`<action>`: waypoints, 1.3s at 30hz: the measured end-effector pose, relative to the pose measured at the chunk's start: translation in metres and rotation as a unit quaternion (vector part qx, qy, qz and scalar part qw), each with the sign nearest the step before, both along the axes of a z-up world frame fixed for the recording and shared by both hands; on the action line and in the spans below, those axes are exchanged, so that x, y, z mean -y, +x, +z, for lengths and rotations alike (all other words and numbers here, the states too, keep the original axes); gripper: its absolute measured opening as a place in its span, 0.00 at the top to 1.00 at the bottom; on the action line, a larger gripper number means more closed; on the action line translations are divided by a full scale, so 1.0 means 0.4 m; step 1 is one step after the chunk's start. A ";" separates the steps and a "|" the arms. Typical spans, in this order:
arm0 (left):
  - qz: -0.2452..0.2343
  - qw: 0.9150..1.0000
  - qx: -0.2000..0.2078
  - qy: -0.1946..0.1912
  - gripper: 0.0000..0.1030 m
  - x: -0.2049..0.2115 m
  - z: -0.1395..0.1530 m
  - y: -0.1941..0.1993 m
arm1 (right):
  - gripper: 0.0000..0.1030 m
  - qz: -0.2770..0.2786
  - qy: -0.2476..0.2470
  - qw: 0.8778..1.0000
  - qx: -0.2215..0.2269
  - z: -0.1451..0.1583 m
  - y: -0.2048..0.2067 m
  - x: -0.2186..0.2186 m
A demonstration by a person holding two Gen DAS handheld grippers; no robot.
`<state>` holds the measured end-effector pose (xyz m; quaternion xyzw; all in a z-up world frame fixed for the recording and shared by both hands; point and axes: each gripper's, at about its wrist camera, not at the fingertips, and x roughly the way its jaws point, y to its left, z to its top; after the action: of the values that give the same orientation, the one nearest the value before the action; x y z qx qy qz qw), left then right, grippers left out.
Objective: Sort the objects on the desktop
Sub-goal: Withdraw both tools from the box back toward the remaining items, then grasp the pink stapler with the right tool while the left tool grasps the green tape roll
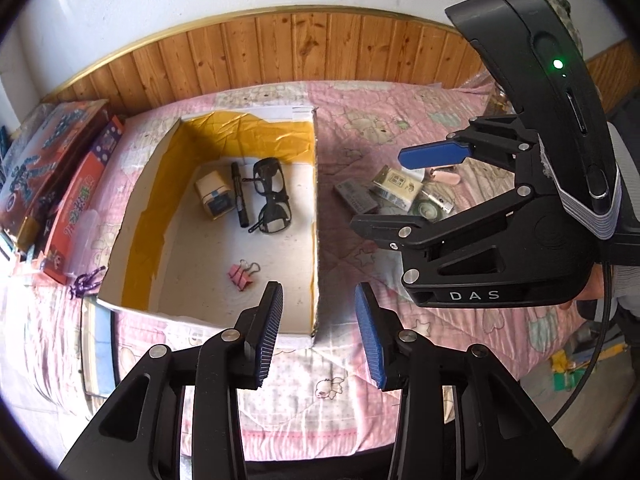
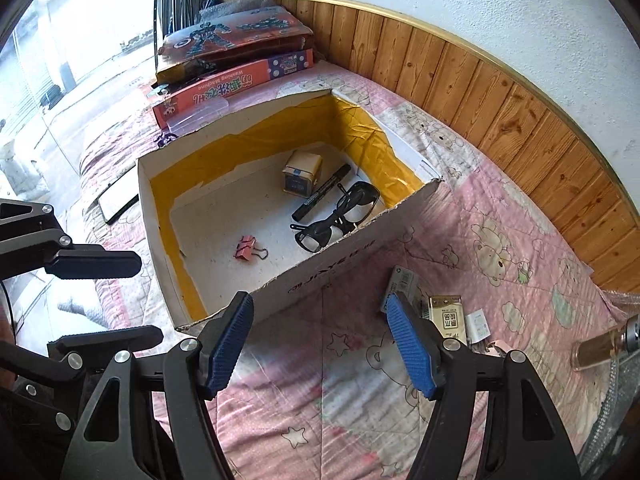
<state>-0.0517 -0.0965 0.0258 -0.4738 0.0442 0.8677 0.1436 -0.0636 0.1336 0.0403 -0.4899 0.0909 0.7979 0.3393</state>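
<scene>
Pink quilted bedding (image 1: 400,100) printed with bears covers the surface, backed by wooden wall panelling (image 1: 280,48) below a white wall. One open cardboard box (image 1: 316,208), lined with yellow tape along its inner walls, sits on the quilt. Four things lie inside it: one small beige carton (image 1: 215,197), one black marker (image 1: 239,194), one pair of black-framed glasses (image 1: 272,196), and one pink binder clip (image 1: 242,274) lying apart from the others, nearer the front wall. Outside the box, on the quilt to its right in the left wrist view, a small heap waits: one grey packet (image 2: 400,280), one gold-and-white carton (image 2: 447,316), one small white card (image 2: 479,326), plus some pieces partly hidden, too jumbled to count. Two flat game boxes are stacked beyond the far end of the cardboard box: one dark (image 2: 236,40), one orange-red (image 2: 232,88). One glass bottle (image 2: 600,346) lies at the right edge of the right wrist view.

Left gripper (image 1: 318,330) hangs over the box's near right corner, its blue pads standing about halfway apart with nothing between them, touching nothing. Right gripper (image 2: 320,344) hovers above bare quilt just beside the heap, jaws spread wide and empty.
</scene>
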 end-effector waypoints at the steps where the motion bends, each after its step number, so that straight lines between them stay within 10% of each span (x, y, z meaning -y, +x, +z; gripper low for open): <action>1: -0.003 1.000 -0.002 0.000 0.61 -0.010 -0.001 0.002 | 0.32 -0.005 0.006 1.000 -0.012 0.001 0.016 0.005; 12: -0.038 0.998 0.034 0.039 0.60 -0.142 -0.071 -0.055 | 0.32 -0.156 0.005 0.976 -0.154 -0.027 0.307 -0.051; 29: -0.028 0.985 0.130 0.110 0.57 -0.379 -0.255 -0.261 | 0.32 -0.335 -0.042 0.914 -0.223 -0.195 0.664 -0.339; 39: -0.005 0.981 0.162 0.108 0.57 -0.443 -0.346 -0.364 | 0.58 -0.255 -0.029 0.950 -0.177 -0.306 0.679 -0.538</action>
<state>-0.1972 0.0808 -0.1128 -0.5893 -0.0711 0.7786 0.2036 0.2080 0.3490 -0.0820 -0.3107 0.2946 0.7560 0.4951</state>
